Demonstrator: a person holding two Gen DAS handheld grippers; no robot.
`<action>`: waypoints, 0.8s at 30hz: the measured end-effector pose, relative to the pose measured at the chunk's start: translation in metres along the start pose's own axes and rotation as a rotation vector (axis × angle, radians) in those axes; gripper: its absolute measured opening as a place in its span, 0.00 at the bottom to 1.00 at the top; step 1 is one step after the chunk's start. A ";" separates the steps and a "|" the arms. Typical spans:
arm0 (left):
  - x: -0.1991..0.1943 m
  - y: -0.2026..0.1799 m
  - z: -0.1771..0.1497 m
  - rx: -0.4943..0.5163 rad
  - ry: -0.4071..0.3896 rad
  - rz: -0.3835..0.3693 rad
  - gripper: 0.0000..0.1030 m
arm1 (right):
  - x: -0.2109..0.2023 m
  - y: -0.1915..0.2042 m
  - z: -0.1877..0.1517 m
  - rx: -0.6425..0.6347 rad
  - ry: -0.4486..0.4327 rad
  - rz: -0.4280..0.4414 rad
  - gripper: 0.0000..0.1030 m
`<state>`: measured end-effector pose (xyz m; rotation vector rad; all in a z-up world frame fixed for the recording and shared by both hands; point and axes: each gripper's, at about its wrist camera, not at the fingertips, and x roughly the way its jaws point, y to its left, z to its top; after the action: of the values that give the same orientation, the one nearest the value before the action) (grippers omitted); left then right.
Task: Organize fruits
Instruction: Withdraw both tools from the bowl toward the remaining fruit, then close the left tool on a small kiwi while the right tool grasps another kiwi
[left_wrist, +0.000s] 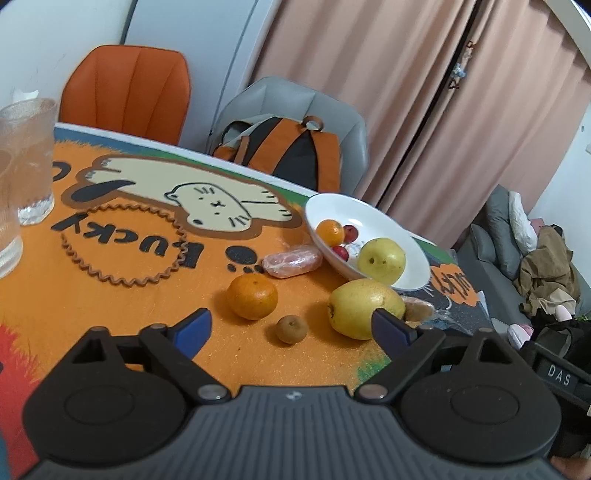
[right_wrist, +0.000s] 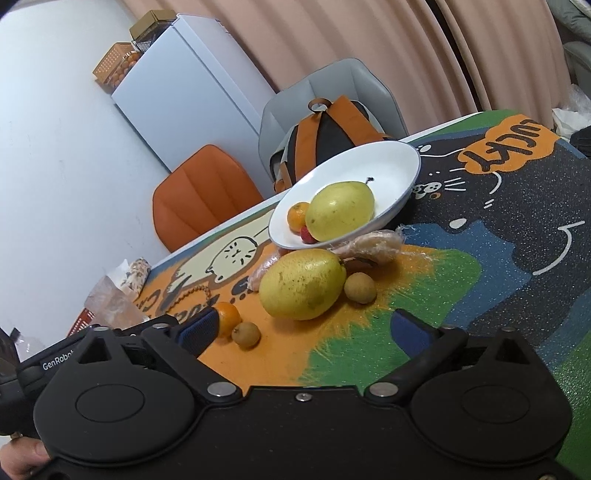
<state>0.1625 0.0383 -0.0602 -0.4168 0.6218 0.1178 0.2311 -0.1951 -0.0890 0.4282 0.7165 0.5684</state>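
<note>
A white bowl (left_wrist: 384, 218) on the cartoon mat holds a yellow pear (left_wrist: 381, 260), a small orange (left_wrist: 330, 232) and two red fruits (left_wrist: 350, 232). On the mat in front of it lie a large yellow pear (left_wrist: 360, 307), an orange (left_wrist: 252, 296), a small brown fruit (left_wrist: 291, 328) and a wrapped pink item (left_wrist: 293, 261). My left gripper (left_wrist: 291, 328) is open and empty, its jaws around the brown fruit. My right gripper (right_wrist: 306, 328) is open and empty just before the large pear (right_wrist: 302, 283). The bowl (right_wrist: 402, 166), a second brown fruit (right_wrist: 360, 288) and the orange (right_wrist: 227, 317) show there too.
Glass cups (left_wrist: 31, 158) stand at the mat's left. An orange chair (left_wrist: 127, 92) and a grey chair with an orange backpack (left_wrist: 284, 147) stand behind the table. A white fridge (right_wrist: 192, 99) is by the wall. A wrapped item (right_wrist: 373, 242) lies below the bowl.
</note>
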 end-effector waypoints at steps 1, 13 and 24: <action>0.001 0.000 -0.001 -0.002 0.004 0.002 0.82 | 0.001 -0.001 0.000 0.001 0.005 0.000 0.85; 0.019 -0.001 -0.011 0.007 0.015 0.026 0.62 | 0.014 -0.012 -0.005 -0.050 0.020 -0.054 0.63; 0.042 -0.007 -0.015 0.017 0.050 0.035 0.52 | 0.026 -0.021 0.000 -0.079 0.025 -0.065 0.49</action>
<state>0.1902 0.0255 -0.0939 -0.3937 0.6786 0.1355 0.2542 -0.1952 -0.1139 0.3235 0.7264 0.5399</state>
